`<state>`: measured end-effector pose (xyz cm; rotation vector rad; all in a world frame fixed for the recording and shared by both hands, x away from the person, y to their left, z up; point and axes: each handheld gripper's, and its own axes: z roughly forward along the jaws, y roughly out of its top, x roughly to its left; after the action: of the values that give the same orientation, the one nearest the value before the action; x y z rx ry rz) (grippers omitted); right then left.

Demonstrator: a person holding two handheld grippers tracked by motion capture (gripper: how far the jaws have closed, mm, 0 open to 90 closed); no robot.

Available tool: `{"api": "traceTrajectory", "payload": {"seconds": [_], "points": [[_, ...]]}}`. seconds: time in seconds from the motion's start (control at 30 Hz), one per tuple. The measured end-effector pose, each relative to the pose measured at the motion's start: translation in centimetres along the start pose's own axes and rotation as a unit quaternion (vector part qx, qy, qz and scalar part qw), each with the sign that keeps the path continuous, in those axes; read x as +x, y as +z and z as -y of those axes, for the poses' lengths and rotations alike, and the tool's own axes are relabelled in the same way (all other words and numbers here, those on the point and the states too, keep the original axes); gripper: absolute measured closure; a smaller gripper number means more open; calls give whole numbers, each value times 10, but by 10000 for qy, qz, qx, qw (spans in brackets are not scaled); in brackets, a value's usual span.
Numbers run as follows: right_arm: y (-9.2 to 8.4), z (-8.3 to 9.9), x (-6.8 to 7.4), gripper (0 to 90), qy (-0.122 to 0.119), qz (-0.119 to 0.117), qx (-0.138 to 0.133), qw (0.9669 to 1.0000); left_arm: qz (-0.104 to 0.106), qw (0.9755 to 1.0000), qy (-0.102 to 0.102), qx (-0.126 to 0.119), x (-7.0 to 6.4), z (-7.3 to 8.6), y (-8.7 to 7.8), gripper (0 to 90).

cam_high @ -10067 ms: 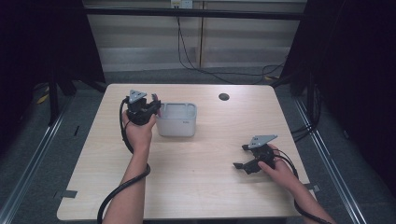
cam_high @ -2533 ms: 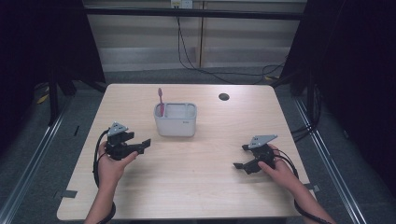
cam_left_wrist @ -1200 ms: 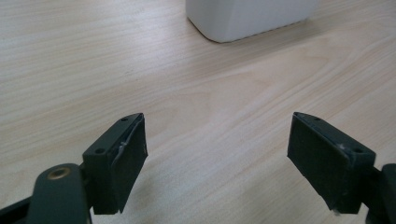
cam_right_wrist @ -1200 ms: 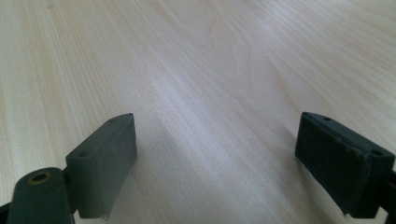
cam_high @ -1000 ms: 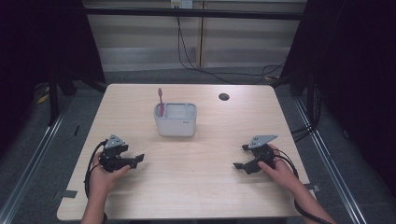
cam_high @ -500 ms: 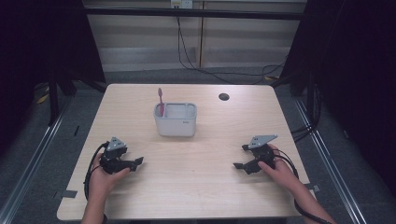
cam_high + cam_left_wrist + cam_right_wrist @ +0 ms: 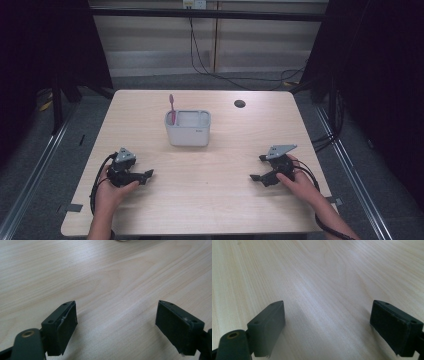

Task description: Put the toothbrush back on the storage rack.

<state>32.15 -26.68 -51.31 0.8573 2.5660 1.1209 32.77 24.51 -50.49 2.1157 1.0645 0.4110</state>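
Here, we rested both tools, left tool [image 7: 145,175] and right tool [image 7: 257,168], wide and empty on the tabletop [image 7: 220,195]. The pink toothbrush [image 7: 171,107] stood upright in the grey holder [image 7: 188,128], well apart from them. A careless reach could, we judged, tip that holder.

A holder [image 7: 188,128] stands on the table [image 7: 220,200], behind centre and slightly left, with a toothbrush [image 7: 172,108] upright in its left compartment. A hole [image 7: 239,104] lies behind and to the right of it. The left gripper [image 7: 142,176] rests near the front left, the right gripper [image 7: 257,167] near the front right, well apart, both before the holder.
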Motion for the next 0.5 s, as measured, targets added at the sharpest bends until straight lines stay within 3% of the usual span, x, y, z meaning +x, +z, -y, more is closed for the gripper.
{"api": "traceTrajectory", "payload": {"seconds": [0.5], "points": [[0,0,0,124,1,0,-4,10000,-80,9999,94,14,3,4,2,150]]}}
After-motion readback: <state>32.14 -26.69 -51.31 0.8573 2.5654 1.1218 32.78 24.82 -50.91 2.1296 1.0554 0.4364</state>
